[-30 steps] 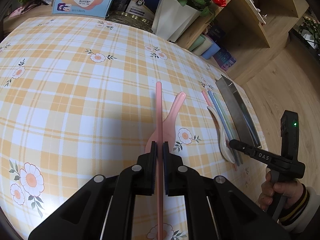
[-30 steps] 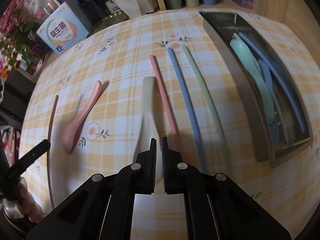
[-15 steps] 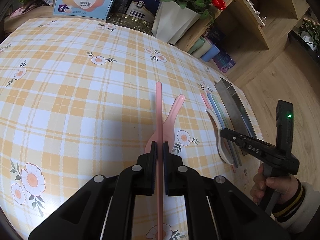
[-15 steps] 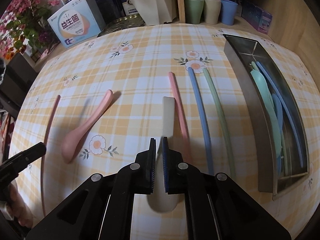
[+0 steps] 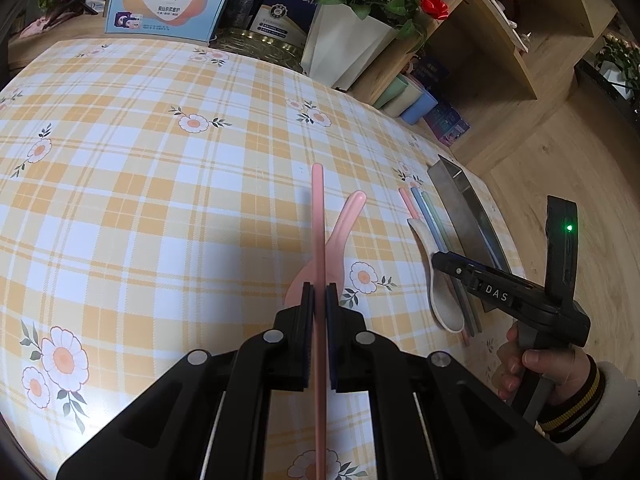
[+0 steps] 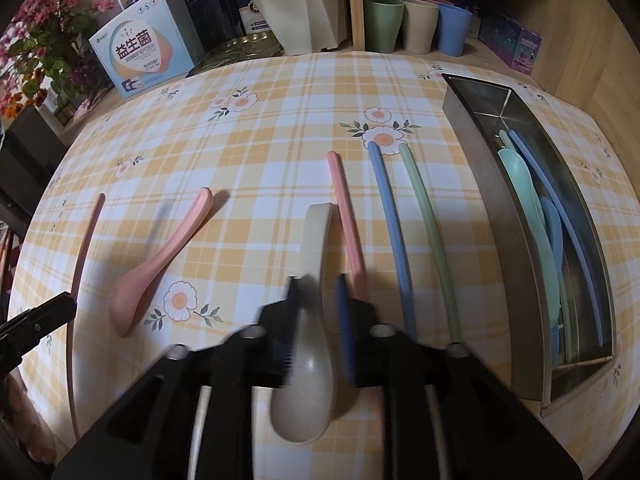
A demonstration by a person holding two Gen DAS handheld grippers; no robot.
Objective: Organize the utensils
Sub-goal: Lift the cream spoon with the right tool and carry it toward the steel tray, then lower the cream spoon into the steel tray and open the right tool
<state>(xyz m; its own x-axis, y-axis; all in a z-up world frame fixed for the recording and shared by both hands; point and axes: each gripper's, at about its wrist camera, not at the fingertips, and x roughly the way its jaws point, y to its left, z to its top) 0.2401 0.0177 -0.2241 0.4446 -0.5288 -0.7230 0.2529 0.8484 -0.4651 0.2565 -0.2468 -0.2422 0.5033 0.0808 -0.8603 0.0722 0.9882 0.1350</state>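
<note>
My left gripper (image 5: 319, 294) is shut on a pink chopstick (image 5: 318, 216), which points away over the table; it also shows at the left of the right wrist view (image 6: 86, 236). A pink spoon (image 5: 340, 232) lies just right of it (image 6: 160, 260). My right gripper (image 6: 316, 292) is open, blurred, its jaws either side of a beige spoon (image 6: 310, 308) lying on the cloth. Right of that lie a pink chopstick (image 6: 346, 212), a blue one (image 6: 392, 220) and a green one (image 6: 428, 224). A steel tray (image 6: 496, 216) holds teal and blue utensils.
The table has a yellow plaid flowered cloth (image 5: 160, 200). At its back stand a white flower pot (image 5: 344, 52), a printed box (image 6: 144, 56) and three cups (image 6: 416, 28). A wooden shelf (image 5: 520, 40) is at the right.
My right gripper has opened from shut and come down around the beige spoon. My left gripper keeps its hold on the pink chopstick, nearly still.
</note>
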